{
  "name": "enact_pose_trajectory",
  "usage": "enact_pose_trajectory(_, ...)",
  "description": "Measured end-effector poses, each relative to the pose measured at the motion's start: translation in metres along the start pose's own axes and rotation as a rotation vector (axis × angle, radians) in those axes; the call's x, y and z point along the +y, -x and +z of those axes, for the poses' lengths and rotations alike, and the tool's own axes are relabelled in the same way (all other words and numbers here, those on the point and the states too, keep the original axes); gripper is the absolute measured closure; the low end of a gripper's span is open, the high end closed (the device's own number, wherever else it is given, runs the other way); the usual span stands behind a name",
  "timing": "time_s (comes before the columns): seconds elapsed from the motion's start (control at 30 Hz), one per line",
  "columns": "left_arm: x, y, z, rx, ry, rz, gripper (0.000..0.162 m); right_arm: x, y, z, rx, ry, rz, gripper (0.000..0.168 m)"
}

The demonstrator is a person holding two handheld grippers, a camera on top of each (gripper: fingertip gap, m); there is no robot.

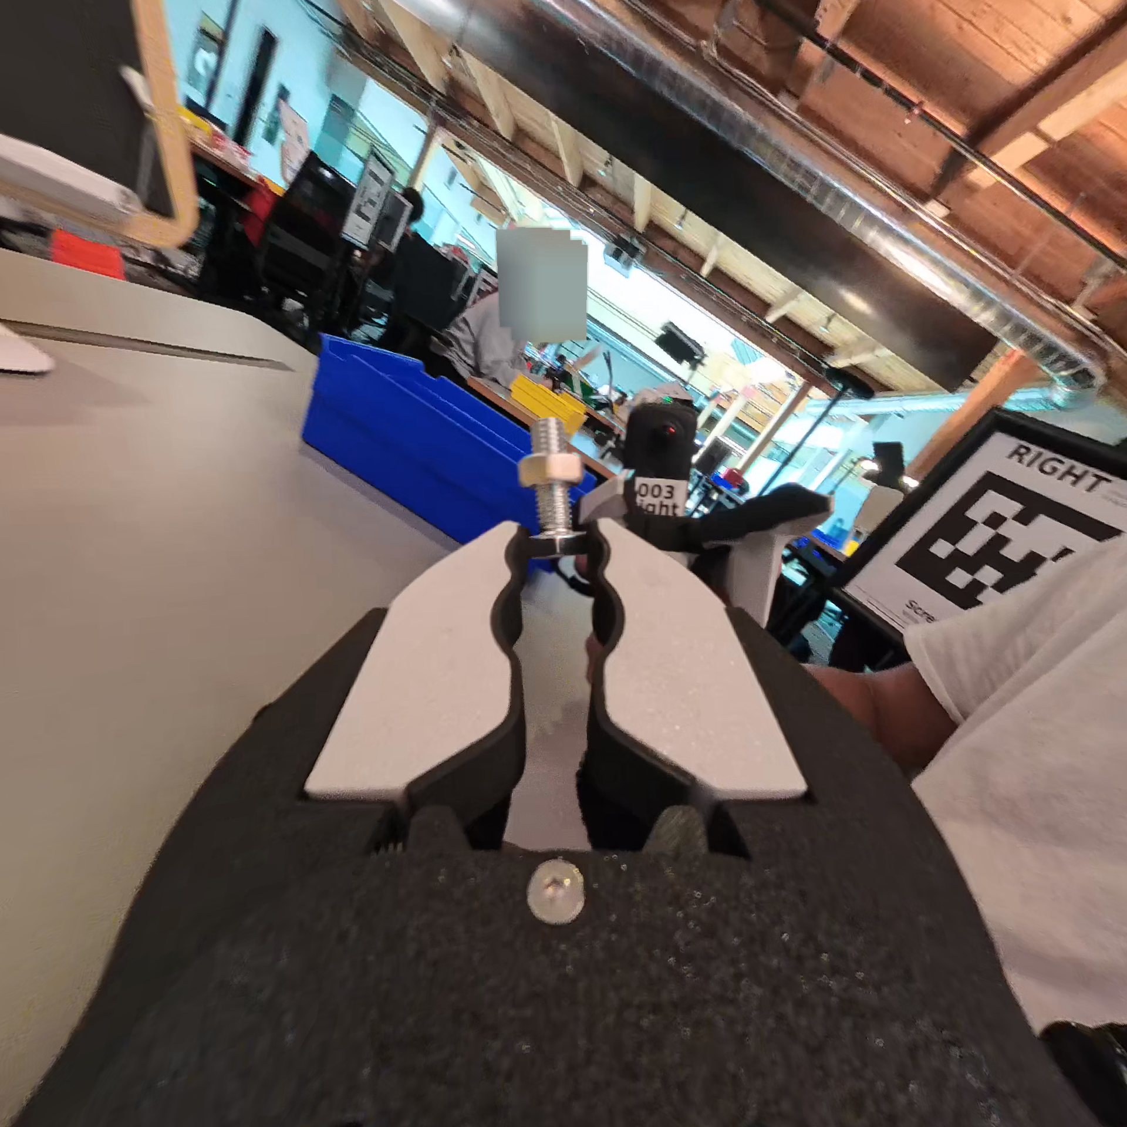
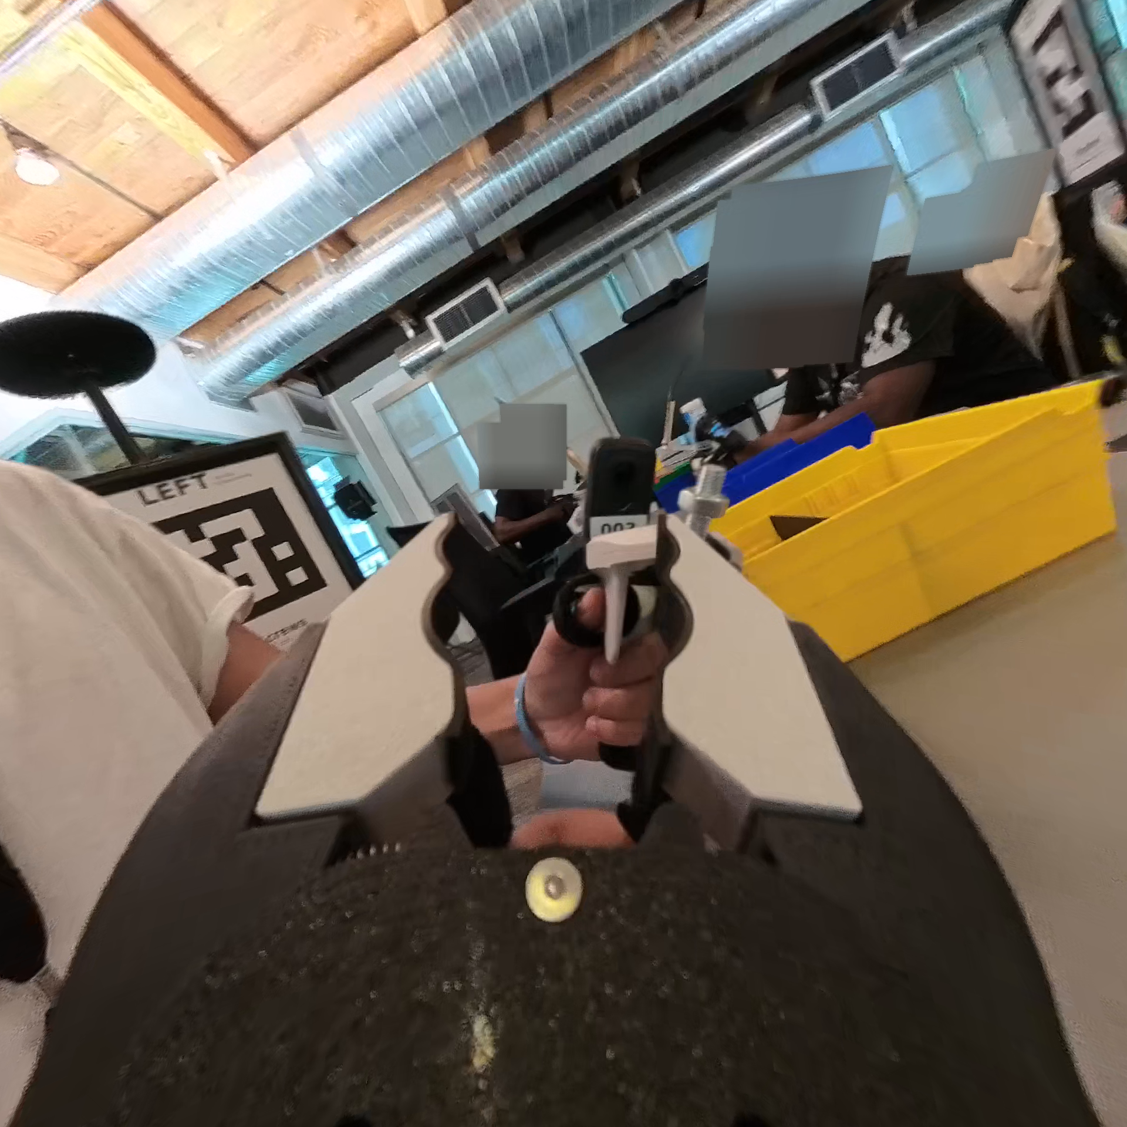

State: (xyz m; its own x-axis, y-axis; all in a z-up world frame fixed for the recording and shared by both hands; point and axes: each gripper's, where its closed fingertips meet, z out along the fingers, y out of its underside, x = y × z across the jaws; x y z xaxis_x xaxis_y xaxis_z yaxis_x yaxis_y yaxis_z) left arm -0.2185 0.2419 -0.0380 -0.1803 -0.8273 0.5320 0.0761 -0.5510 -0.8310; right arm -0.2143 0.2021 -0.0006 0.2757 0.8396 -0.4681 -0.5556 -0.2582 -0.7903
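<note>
My left gripper [image 1: 554, 540] is shut on the flat head of a silver bolt [image 1: 553, 509] and holds it upright at the fingertips. A hex nut [image 1: 550, 471] sits partway down the bolt's thread. My right gripper [image 2: 558, 530] is open and empty, raised off the table and pointing at the left gripper. In the right wrist view a hand [image 2: 585, 689] grips the left gripper's handle, and the bolt [image 2: 707, 497] with its nut shows just past my right fingertip. The right gripper's black camera [image 1: 658, 451] stands close behind the bolt.
A blue bin [image 1: 415, 439] stands on the grey table [image 1: 152, 549] behind the bolt. A yellow bin [image 2: 945, 536] stands on the table [image 2: 976, 762], with a blue bin [image 2: 811, 445] behind it. Framed marker boards [image 1: 1006, 536] [image 2: 244, 536] stand at the sides. People work at far benches.
</note>
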Motion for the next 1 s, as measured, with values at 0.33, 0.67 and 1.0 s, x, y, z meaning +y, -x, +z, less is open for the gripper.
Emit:
enact_pose_trajectory(0.33, 0.033, -0.032, 0.026, 0.104, 0.125, 0.026, 0.144, 0.015, -0.015, 0.008, 0.050, 0.064, 0.026, 0.091)
enact_pose_trajectory(0.67, 0.001, 0.004, -0.003, 0.001, 0.000, -0.027, 0.144, 0.003, -0.007, -0.002, 0.017, 0.035, 0.000, 0.115)
enact_pose_trajectory(1.0, 0.037, -0.036, 0.025, 0.113, 0.148, 0.062, 0.144, 0.009, -0.019, -0.007, 0.045, 0.083, 0.052, 0.146)
